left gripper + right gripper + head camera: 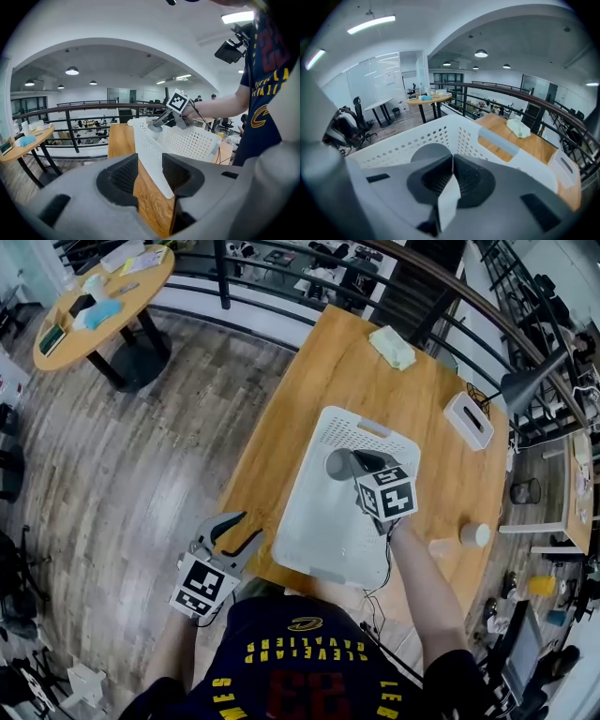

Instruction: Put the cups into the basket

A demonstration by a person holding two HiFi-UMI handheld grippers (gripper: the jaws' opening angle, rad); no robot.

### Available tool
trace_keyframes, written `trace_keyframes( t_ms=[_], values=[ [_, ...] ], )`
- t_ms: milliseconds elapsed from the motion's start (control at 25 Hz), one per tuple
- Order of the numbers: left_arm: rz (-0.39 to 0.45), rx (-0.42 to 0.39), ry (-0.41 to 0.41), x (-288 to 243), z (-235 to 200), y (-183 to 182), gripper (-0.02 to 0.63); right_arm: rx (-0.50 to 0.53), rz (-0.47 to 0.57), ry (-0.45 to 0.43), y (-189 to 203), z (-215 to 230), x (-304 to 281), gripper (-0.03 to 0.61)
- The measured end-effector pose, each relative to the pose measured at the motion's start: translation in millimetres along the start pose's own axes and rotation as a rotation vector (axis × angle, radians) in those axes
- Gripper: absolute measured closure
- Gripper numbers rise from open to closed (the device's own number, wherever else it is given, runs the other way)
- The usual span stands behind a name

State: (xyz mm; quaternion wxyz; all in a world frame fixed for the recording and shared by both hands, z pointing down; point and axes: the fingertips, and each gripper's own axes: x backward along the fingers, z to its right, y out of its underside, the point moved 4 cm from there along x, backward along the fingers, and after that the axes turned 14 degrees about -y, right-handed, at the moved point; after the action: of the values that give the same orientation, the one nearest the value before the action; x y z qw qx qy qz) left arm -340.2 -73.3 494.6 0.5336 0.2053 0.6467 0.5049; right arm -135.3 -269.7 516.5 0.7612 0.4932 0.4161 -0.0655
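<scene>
Toward the near left corner of the wooden table (309, 381) sits the white basket (314, 521), its perforated walls upright and one long side along the table's near edge. Above its far half the right gripper (358, 468) points steeply down, and its pads (433, 180) are pressed almost together on the thin wall of a grey cup (337, 464). The cup hangs tilted, mouth facing up and to the left, at about the height of the basket's rim. Whether it touches the basket's floor cannot be told. Off the table's near left corner the left gripper (246, 529) is held low and aims at the basket's near left corner. Its fingers (122, 178) stand moderately apart with nothing pressed between them, and the basket's corner and a strip of the table's wood show in the gap just ahead. Near the table's near right corner, well apart from the basket, two more cups lie close beside each other: a pale cup (441, 547) and a white cup (474, 534). A white tissue box (469, 420) stands by the right edge, and a pale green cloth (392, 346) lies at the far edge.
</scene>
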Motion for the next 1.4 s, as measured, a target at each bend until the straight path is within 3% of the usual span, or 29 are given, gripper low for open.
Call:
trace_keyframes(
  t_ms=[440, 680, 1120, 1400],
  values=[
    [-0.032, 0.030, 0.029, -20.7, -21.6, 2.6, 0.456, 0.012, -0.110, -0.055, 27.1, 19.2, -61.4, 0.557],
    [-0.052, 0.042, 0.053, -29.7, -24.2, 6.1, 0.454, -0.032, -0.135, -0.047, 41.4, 30.9, -90.6, 0.557],
    [-0.073, 0.045, 0.050, -32.8, -27.5, 6.7, 0.454, -0.086, -0.104, -0.050, 41.0, 37.8, -99.9, 0.554],
    [-0.050, 0.060, 0.034, -34.9, -27.4, -1.3, 0.455, -0.090, -0.071, -0.050, 37.5, 31.2, -88.9, 0.512]
  ],
)
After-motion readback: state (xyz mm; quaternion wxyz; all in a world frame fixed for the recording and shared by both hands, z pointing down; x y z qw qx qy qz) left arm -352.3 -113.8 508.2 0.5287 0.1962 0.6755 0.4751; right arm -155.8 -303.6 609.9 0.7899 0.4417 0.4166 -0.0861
